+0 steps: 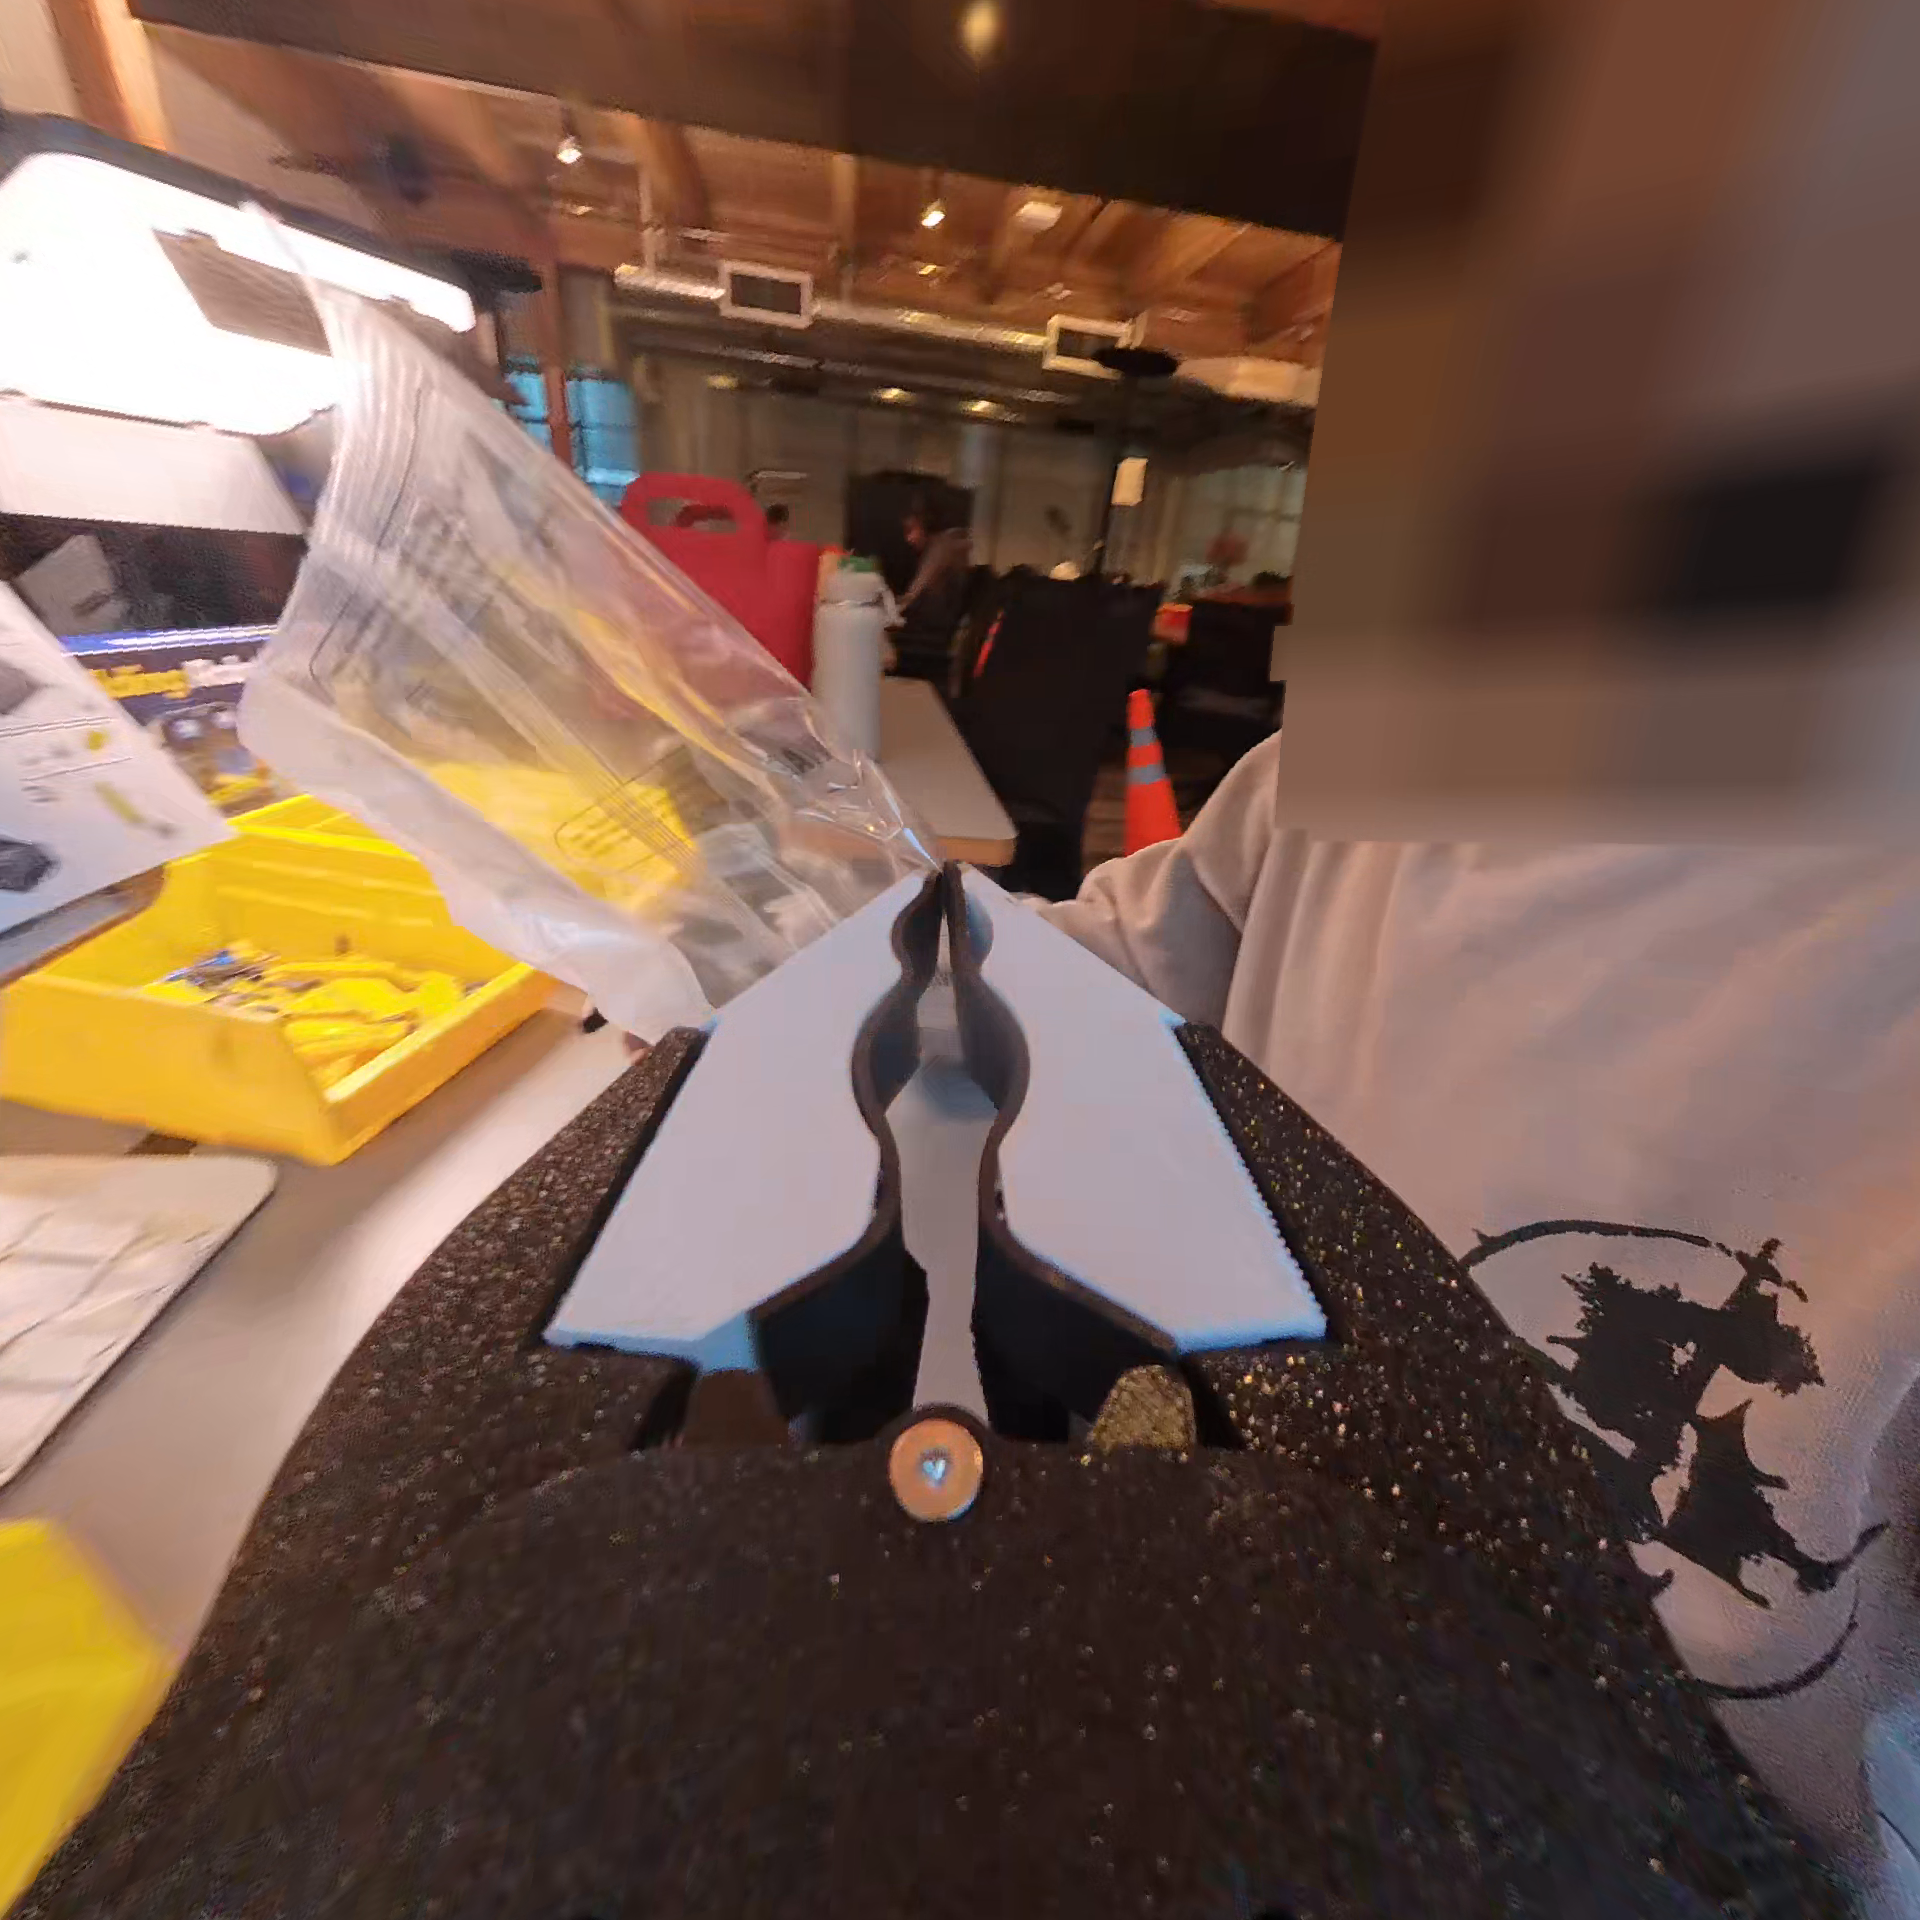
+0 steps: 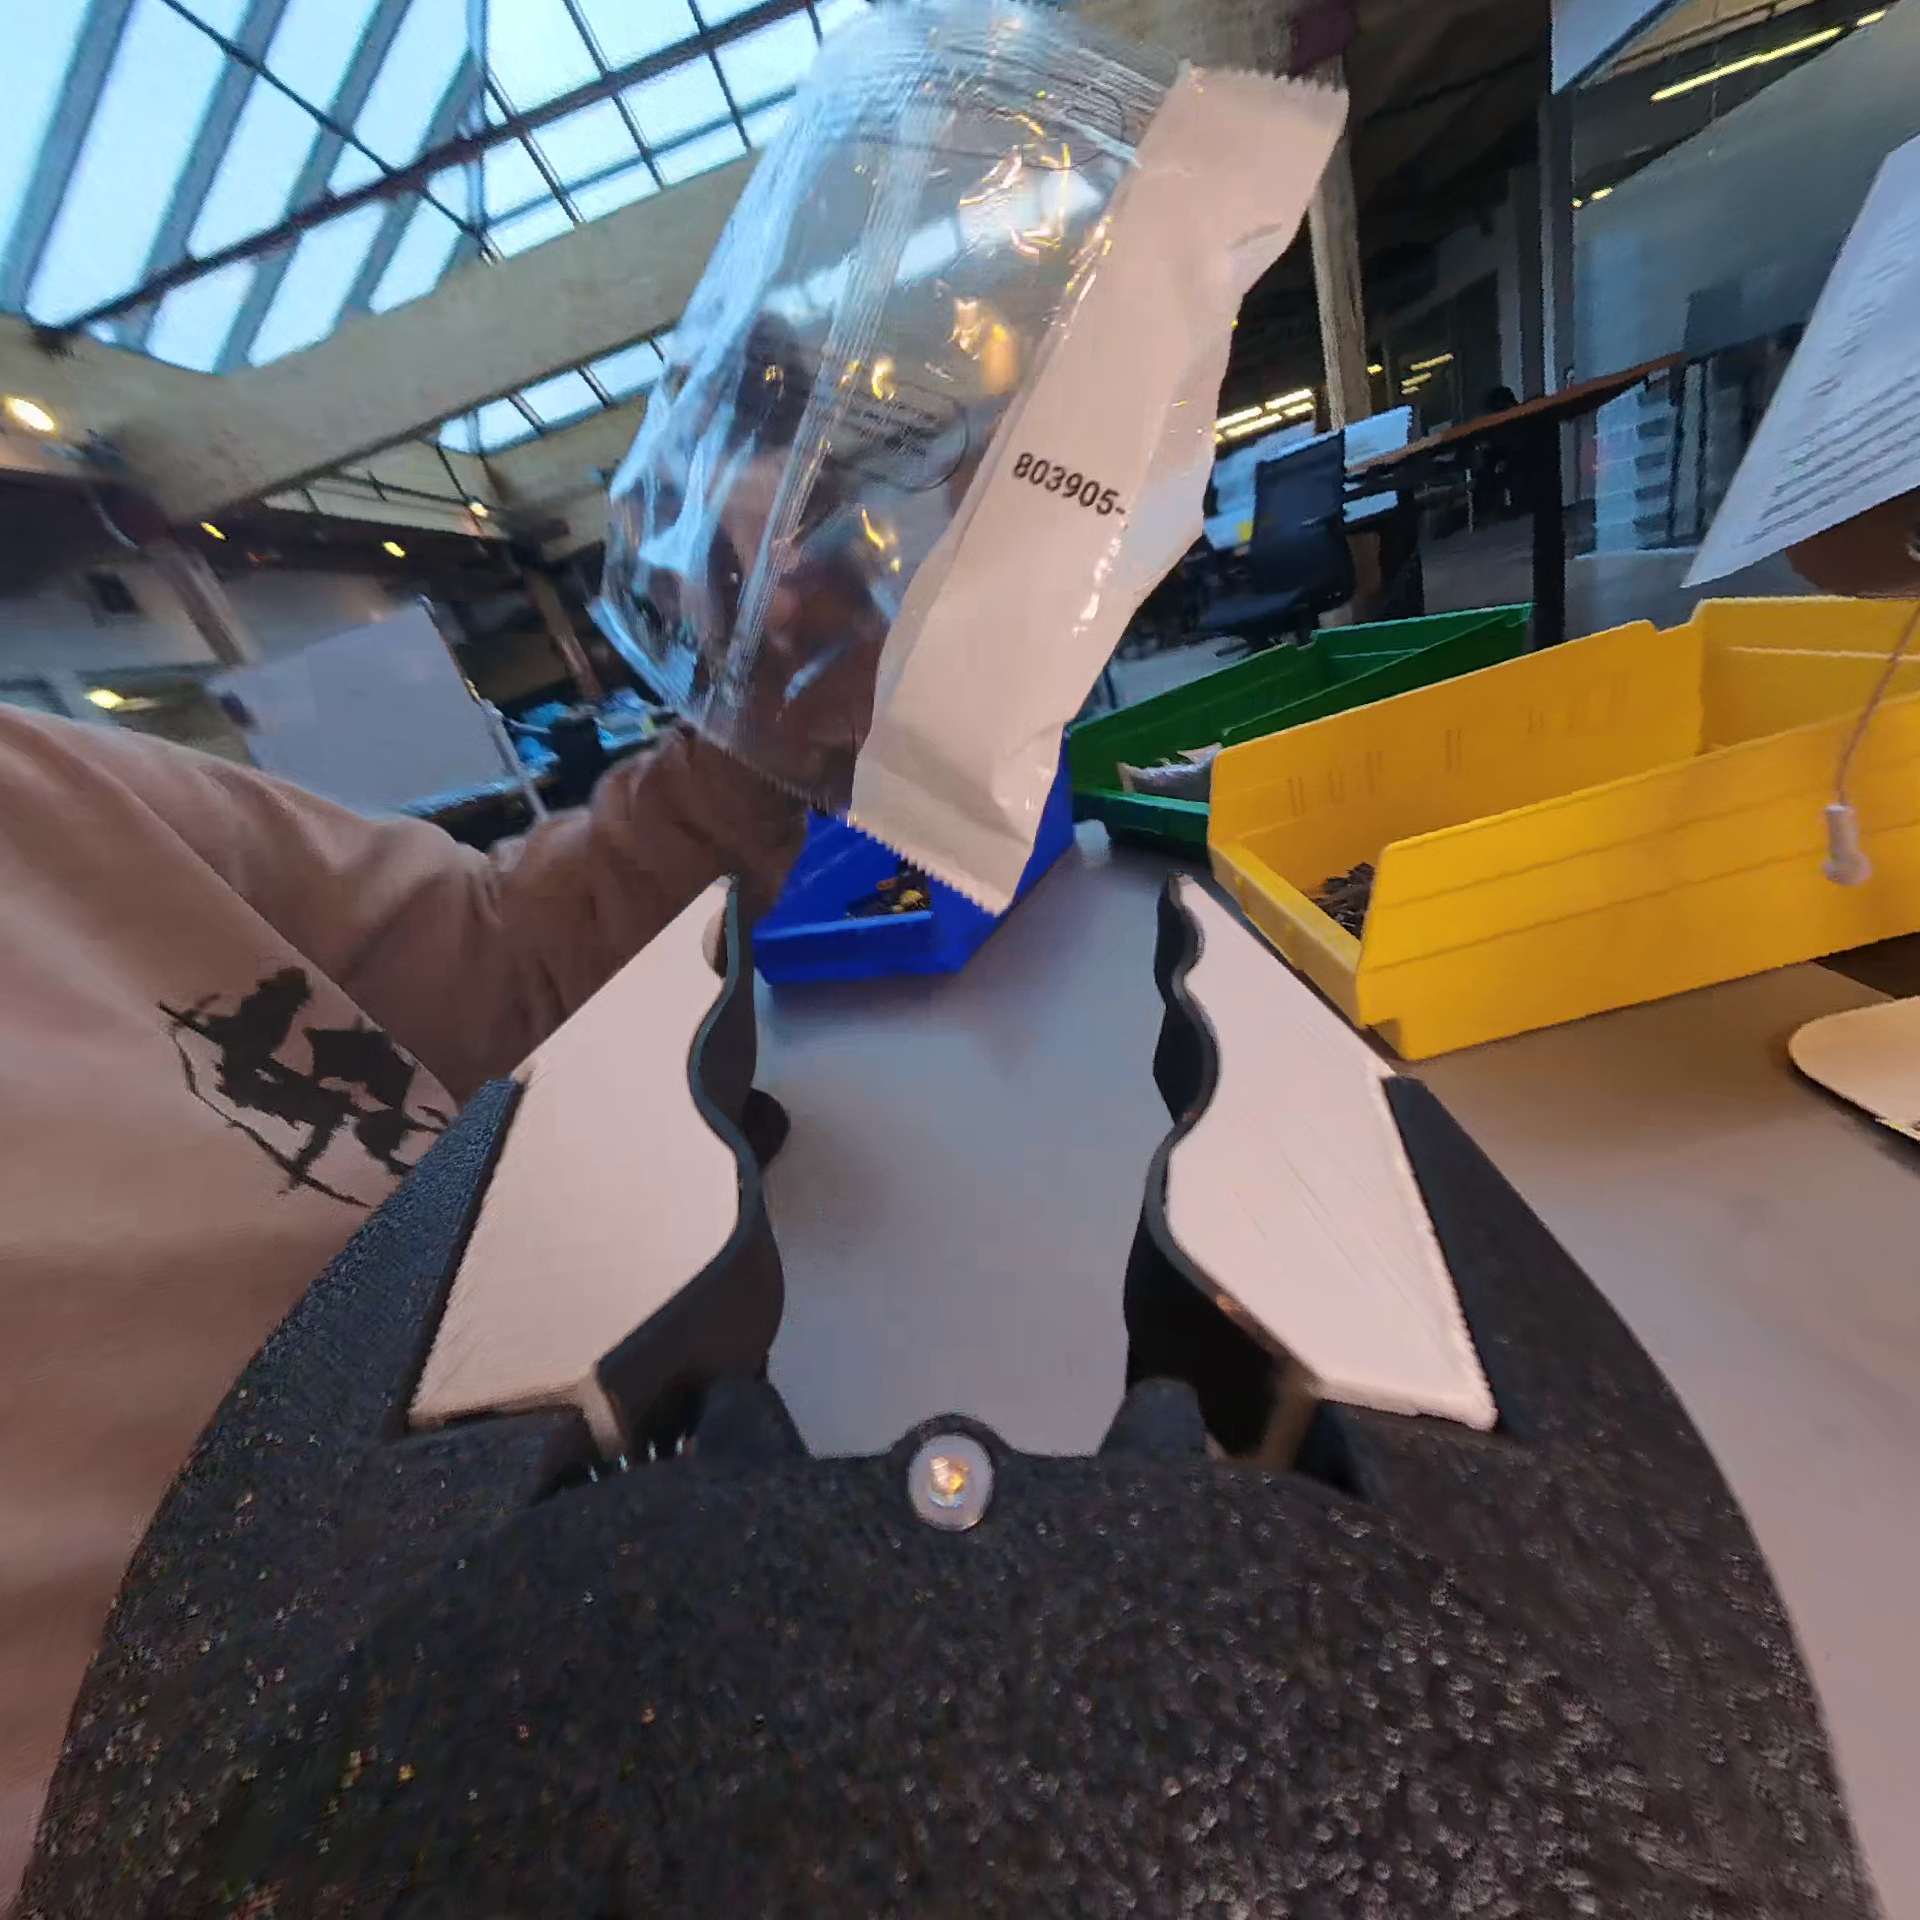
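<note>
My left gripper [image 1: 948, 878] is shut on a corner of a clear plastic bag [image 1: 520, 665], which hangs up and to the left over a yellow bin [image 1: 260, 1081]. The bag looks empty. In the right wrist view the same bag [image 2: 935, 447], clear with a white printed strip, hangs upside down above a blue bin [image 2: 883, 935] holding small parts. My right gripper [image 2: 951, 914] is open and empty, low over the grey table [image 2: 935, 1195], just below and in front of the bag's serrated lower edge.
A yellow bin [image 2: 1558, 862] with dark small parts and a green bin [image 2: 1299, 686] stand at the right. Printed paper sheets [image 1: 73, 758] lean at the left. A person in a light sweatshirt [image 1: 1507, 1091] is close behind. A white bottle [image 1: 847, 655] and red bag [image 1: 727, 561] stand farther off.
</note>
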Demonstrator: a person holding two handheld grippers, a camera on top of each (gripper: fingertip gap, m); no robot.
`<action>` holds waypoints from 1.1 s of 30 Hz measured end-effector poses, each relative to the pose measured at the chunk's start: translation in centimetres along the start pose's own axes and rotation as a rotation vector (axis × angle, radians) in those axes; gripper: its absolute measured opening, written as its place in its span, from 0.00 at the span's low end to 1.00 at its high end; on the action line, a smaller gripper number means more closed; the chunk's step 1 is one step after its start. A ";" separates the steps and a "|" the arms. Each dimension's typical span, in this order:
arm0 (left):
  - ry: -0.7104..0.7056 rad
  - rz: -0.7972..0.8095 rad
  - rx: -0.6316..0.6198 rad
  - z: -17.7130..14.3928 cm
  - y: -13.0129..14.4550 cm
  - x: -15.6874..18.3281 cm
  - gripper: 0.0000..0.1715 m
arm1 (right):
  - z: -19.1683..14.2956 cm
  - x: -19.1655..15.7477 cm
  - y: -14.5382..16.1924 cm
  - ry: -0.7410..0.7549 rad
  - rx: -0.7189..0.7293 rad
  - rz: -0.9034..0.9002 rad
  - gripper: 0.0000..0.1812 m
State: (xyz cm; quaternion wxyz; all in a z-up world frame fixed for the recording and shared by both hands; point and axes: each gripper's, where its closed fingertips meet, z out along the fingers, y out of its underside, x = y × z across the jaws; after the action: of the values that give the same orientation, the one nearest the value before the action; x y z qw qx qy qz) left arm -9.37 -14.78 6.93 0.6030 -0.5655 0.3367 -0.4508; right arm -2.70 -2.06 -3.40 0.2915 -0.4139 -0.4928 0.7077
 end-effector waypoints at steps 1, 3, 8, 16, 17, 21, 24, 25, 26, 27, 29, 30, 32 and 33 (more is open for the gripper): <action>0.041 -0.024 0.036 0.9 0.8 -0.1 0.00 | -0.1 -0.3 -0.4 -0.036 0.034 0.047 0.45; 0.089 -0.103 0.106 2.4 2.5 -1.1 0.00 | -0.5 -0.8 -1.2 -0.100 0.085 0.119 0.43; -0.105 -0.276 0.111 3.7 8.9 -7.7 0.00 | -4.1 -0.9 -4.5 -0.104 0.200 0.023 0.00; -0.492 -0.454 -0.017 3.2 16.0 -13.5 0.00 | -6.0 5.4 -0.3 0.276 -0.144 -0.101 0.00; -0.520 -0.468 -0.025 3.2 16.5 -13.6 0.00 | -6.3 6.3 0.3 0.316 -0.171 -0.074 0.00; -0.641 -0.450 -0.105 2.9 18.1 -14.1 0.00 | -7.0 8.8 3.0 0.460 -0.308 -0.039 0.00; -0.699 -0.426 -0.109 2.3 17.7 -14.5 0.00 | -6.8 9.5 3.6 0.492 -0.303 0.026 0.00; -0.721 -0.421 -0.115 2.0 17.8 -14.7 0.00 | -6.7 9.6 3.9 0.501 -0.308 0.030 0.00; -0.740 -0.417 -0.126 1.8 18.0 -14.8 0.00 | -6.6 9.8 4.2 0.509 -0.319 0.021 0.00; -0.757 -0.416 -0.135 1.5 18.3 -14.9 0.00 | -6.5 9.9 4.3 0.519 -0.326 0.000 0.00; -0.773 -0.421 -0.149 1.2 18.7 -15.1 0.00 | -6.4 10.2 4.4 0.542 -0.334 -0.020 0.00; -0.780 -0.409 -0.150 1.0 18.6 -15.2 0.00 | -6.3 10.2 4.4 0.544 -0.340 -0.028 0.00; -0.831 -0.330 -0.153 -0.1 17.8 -15.6 0.00 | -6.4 9.9 4.3 0.549 -0.357 -0.046 0.00; -0.863 -0.274 -0.161 -0.9 16.9 -15.7 0.00 | -6.6 9.7 4.2 0.551 -0.379 -0.059 0.00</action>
State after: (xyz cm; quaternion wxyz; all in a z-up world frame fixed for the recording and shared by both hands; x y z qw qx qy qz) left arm -13.19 -1.38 -11.49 0.5770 -0.7860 0.0110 -0.2219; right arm -1.65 7.44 -11.40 0.3520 -0.6220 -0.5300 0.4564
